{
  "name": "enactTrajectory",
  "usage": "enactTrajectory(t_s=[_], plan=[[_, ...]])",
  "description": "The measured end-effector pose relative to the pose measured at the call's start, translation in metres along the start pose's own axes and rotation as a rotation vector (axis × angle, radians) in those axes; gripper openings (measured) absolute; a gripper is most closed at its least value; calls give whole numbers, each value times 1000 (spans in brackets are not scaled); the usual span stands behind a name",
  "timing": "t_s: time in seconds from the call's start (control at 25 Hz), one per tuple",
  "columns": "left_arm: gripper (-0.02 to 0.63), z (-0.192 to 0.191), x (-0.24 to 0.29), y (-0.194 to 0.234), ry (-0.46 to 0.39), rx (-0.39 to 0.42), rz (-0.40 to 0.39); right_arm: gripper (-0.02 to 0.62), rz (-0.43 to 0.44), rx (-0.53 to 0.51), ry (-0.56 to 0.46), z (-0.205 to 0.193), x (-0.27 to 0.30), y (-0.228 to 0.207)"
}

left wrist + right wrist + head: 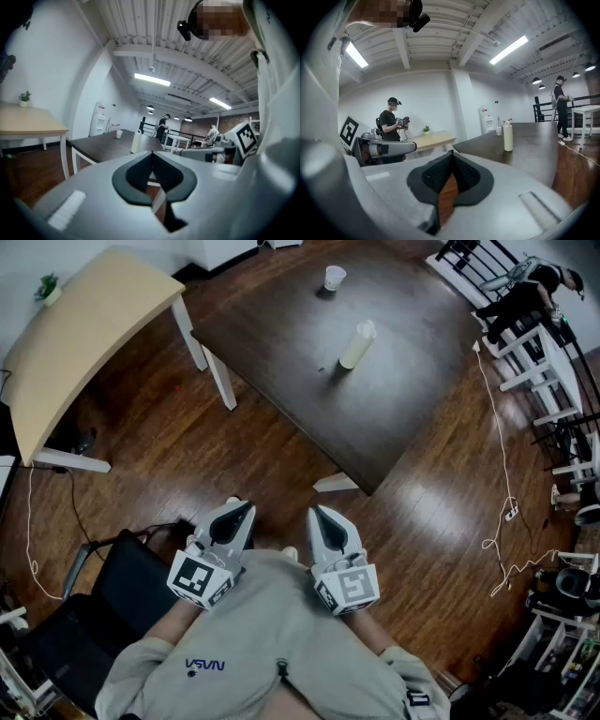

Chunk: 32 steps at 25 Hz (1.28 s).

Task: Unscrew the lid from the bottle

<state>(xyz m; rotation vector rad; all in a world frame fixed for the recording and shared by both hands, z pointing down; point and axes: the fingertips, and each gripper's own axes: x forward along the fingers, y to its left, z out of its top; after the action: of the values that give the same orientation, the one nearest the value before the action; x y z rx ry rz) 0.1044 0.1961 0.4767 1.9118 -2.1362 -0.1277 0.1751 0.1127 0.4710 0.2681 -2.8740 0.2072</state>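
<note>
A tall cream-white bottle with its lid on stands upright on the dark brown table; it also shows far off as the bottle in the left gripper view and the bottle in the right gripper view. Both grippers are held close to the person's chest, well short of the table. My left gripper is shut with nothing between its jaws. My right gripper is shut and empty too, side by side with the left.
A small white cup stands at the table's far side. A light wooden table is at the left. A black chair is low at left. White cables trail over the wood floor at right. Another person stands far behind.
</note>
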Motion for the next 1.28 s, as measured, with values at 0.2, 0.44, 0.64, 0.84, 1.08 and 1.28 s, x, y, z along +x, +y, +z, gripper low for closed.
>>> enactTrajectory(t_s=[0.2, 0.44, 0.64, 0.84, 1.08, 1.28], plan=[[2, 22, -8, 56, -16, 4, -1, -2, -17, -10, -29, 26, 52, 21], [2, 45, -7, 110, -52, 1, -31, -2, -69, -31, -37, 47, 98, 34], [2, 51, 2, 137, -55, 11, -71, -2, -105, -22, -48, 53, 122, 41], [2, 59, 20, 143, -50, 8, -92, -2, -122, -20, -40, 55, 135, 31], [2, 48, 50, 148, 11, 47, -109, -2, -131, 46, -68, 45, 149, 9], [2, 63, 84, 147, 56, 91, -111, -2, -112, 66, -88, 56, 163, -16]])
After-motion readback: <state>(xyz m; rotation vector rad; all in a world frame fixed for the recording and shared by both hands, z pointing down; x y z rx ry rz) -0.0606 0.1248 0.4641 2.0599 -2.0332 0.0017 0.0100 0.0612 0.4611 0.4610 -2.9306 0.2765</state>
